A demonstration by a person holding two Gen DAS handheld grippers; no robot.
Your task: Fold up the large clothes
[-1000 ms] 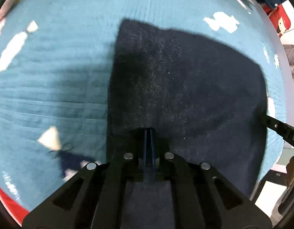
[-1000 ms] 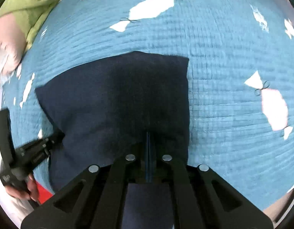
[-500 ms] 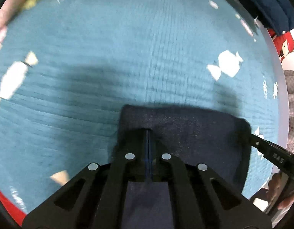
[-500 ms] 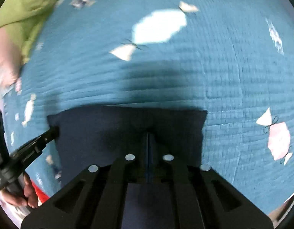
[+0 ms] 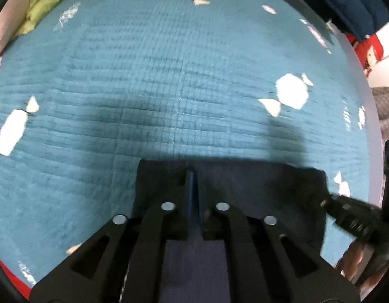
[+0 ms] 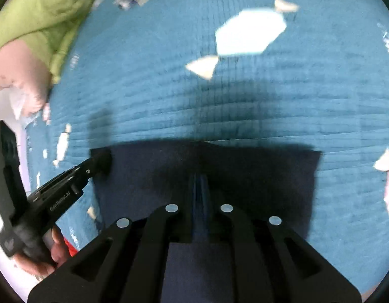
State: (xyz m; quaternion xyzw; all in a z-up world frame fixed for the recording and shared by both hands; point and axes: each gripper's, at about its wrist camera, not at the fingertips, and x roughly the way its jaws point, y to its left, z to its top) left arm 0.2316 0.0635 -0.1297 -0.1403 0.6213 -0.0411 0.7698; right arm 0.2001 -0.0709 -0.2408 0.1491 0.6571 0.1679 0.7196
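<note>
Denim, dark navy and folded (image 5: 257, 189), hangs just above the teal quilted bedspread (image 5: 169, 88) — likely heavy, limp, not slippery, best held at its top corners. Left gripper (image 5: 193, 176) and right gripper (image 6: 200, 176) each pinch that upper edge, jaws closed.

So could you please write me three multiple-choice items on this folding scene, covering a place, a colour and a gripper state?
1. Where does the green bedding lie in the right wrist view?
A upper left
B lower right
C centre

2. What colour is the garment?
A red
B dark navy
C white

3. How does the left gripper stand?
A wide open
B shut on the garment
C out of view

Answers:
1 A, it fills the upper left corner beyond the teal bedspread.
2 B, the cloth reads dark navy.
3 B, its fingers meet on the cloth edge, like the right gripper.
</note>
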